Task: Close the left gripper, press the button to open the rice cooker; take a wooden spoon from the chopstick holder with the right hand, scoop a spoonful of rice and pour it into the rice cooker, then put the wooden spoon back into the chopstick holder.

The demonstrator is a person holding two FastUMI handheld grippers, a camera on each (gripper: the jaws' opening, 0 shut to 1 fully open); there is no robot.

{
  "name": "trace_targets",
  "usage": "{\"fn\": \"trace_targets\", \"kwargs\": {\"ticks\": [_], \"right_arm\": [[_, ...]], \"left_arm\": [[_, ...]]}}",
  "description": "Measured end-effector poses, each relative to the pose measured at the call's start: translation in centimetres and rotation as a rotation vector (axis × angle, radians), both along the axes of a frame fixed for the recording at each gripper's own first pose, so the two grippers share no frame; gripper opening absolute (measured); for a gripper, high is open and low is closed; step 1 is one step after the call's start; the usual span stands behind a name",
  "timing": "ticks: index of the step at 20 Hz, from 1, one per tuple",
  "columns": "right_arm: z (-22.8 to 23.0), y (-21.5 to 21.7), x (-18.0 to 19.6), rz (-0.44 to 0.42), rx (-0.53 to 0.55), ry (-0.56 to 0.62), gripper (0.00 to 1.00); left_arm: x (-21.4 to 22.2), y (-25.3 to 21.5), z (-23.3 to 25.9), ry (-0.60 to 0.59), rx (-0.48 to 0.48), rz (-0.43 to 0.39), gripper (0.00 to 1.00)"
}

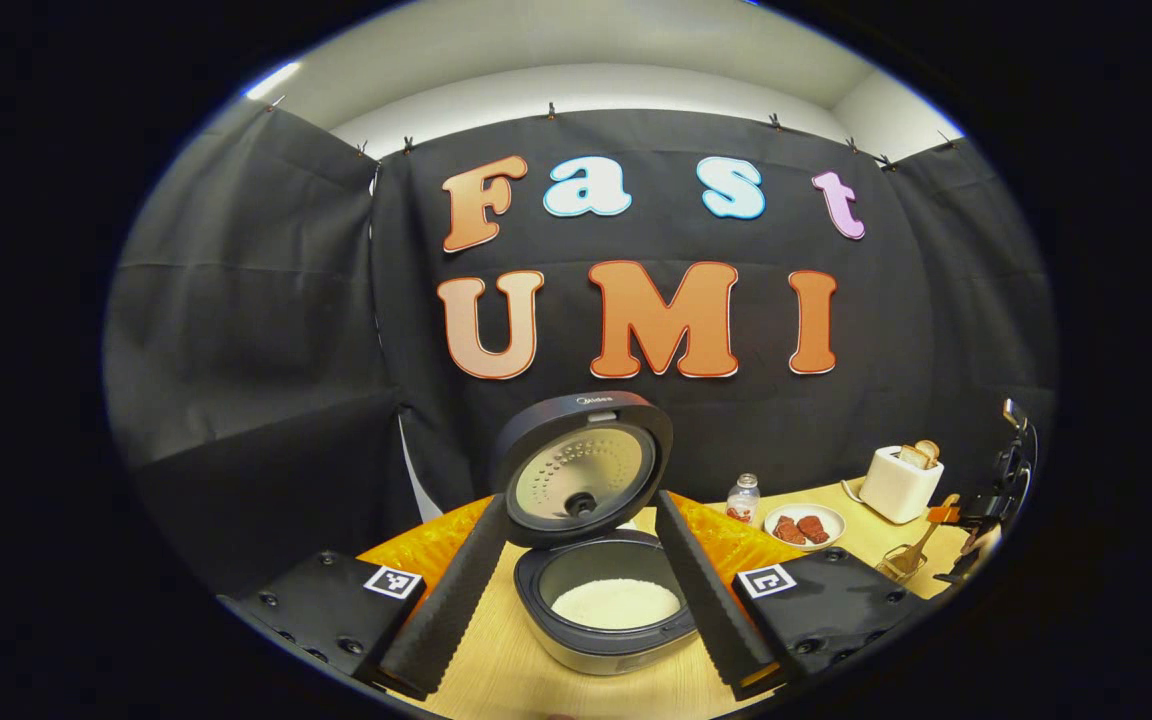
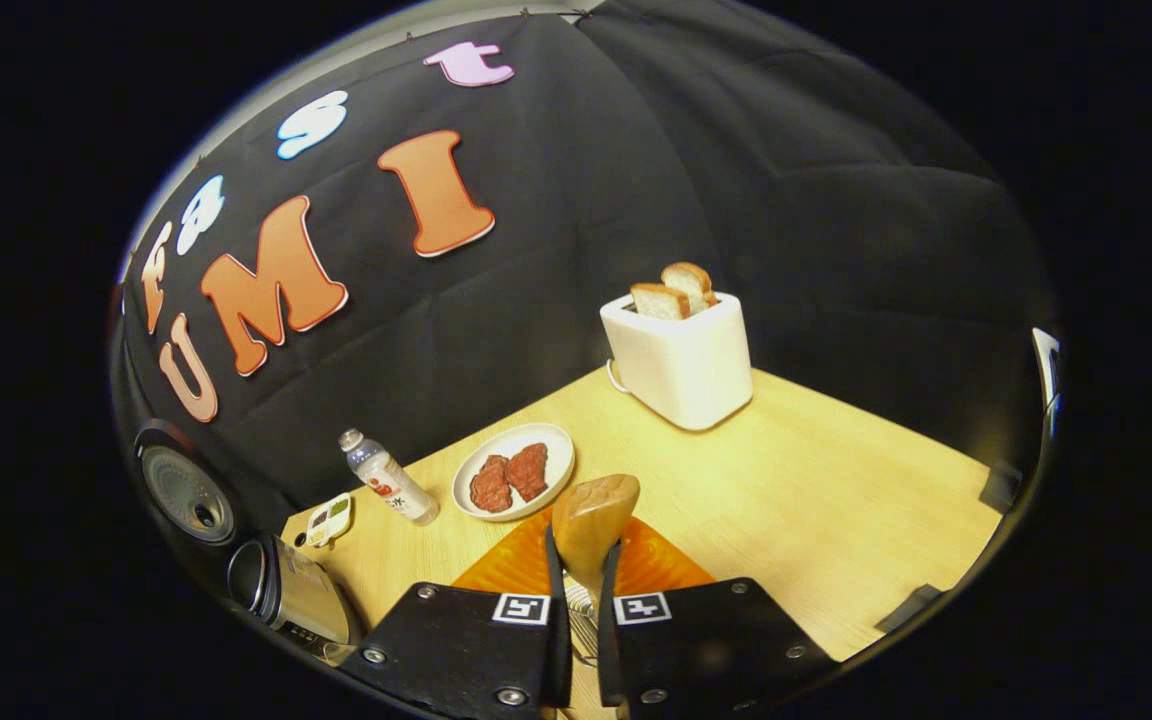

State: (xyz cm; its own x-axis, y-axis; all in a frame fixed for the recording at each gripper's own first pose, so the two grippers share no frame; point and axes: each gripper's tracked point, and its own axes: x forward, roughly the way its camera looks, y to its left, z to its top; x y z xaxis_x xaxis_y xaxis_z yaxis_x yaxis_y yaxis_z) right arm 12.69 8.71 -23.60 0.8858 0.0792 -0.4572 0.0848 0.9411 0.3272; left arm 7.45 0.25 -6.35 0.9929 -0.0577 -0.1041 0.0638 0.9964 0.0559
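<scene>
While your right gripper (image 2: 581, 575) has its fingers pinched on the neck of the wooden spoon (image 2: 593, 520), just below the bowl, keep that hold: the wood is light, stiff and smooth, so I judge it could swivel if you grip loosely. Wire bars beneath the fingers look like the chopstick holder (image 2: 584, 625), so the spoon seems to be at or in it; whether it is seated I cannot tell. Your left gripper (image 1: 576, 585) hangs with its fingers spread wide and empty, framing the rice cooker (image 1: 608, 600), whose lid (image 1: 584, 468) stands open over white rice in the pot. Nearby are a plate of meat (image 2: 513, 470), a bottle (image 2: 388, 480) and a toaster (image 2: 681, 365).
</scene>
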Motion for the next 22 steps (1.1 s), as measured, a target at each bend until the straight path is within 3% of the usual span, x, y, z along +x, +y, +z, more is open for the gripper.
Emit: {"fn": "trace_targets", "kwargs": {"ticks": [3,8,11,12,14,15,22], "right_arm": [[-0.6,-0.3,0.6,-0.026,0.038,0.012,0.1],[-0.5,-1.2,0.1,-0.036,0.083,0.038,0.22],[0.1,-1.8,-0.6,-0.04,0.055,0.042,0.29],[0.7,-2.1,-0.6,-0.036,0.039,0.036,0.42],[1.8,-3.1,-0.9,-0.042,-0.023,0.025,0.84],[2.7,-3.6,-0.8,-0.041,-0.055,0.013,0.95],[10.5,-3.2,-1.9,0.0,-0.145,-0.112,0.95]], "left_arm": [[0.1,0.4,-0.1,0.005,0.007,0.011,1.0],[0.2,1.3,-0.3,0.006,0.007,0.03,0.99],[0.1,1.5,0.1,0.0,0.0,0.033,0.99],[0.0,1.5,0.1,0.0,-0.001,0.031,0.98],[-0.2,1.5,0.2,-0.001,-0.006,0.031,0.98],[-0.2,1.4,0.4,-0.002,-0.012,0.03,0.98],[1.4,1.4,3.4,-0.024,-0.077,0.054,0.97]]}}
